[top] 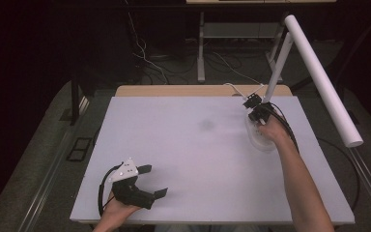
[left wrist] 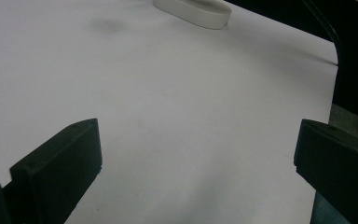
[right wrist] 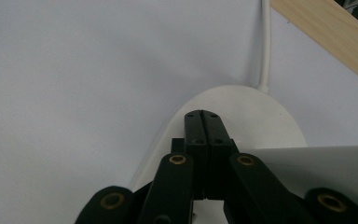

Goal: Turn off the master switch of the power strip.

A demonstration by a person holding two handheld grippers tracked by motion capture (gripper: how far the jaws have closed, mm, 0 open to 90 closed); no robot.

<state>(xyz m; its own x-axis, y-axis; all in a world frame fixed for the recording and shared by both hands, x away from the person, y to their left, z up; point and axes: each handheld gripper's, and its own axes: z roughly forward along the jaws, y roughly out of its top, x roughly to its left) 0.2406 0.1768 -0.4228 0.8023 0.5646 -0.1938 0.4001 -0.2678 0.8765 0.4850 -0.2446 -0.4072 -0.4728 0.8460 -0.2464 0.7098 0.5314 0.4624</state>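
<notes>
black gripper [right wrist: 203,122], brass-coloured screws, grey plate

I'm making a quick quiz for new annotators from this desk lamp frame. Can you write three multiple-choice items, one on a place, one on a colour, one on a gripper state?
1. Where on the table does the lamp base sit?
A. near-left corner
B. far-right part
C. dead centre

2. What colour is the lamp base?
A. white
B. red
C. black

3. How do the jaws of the left gripper stand?
A. shut on the lamp
B. shut on nothing
C. apart, with nothing between them

Answers:
1 B: the high view shows the base on the right side, toward the far edge, under the right gripper.
2 A: the right gripper view shows a white oval base.
3 C: the left gripper view shows bare table between two wide-set jaws.
</notes>
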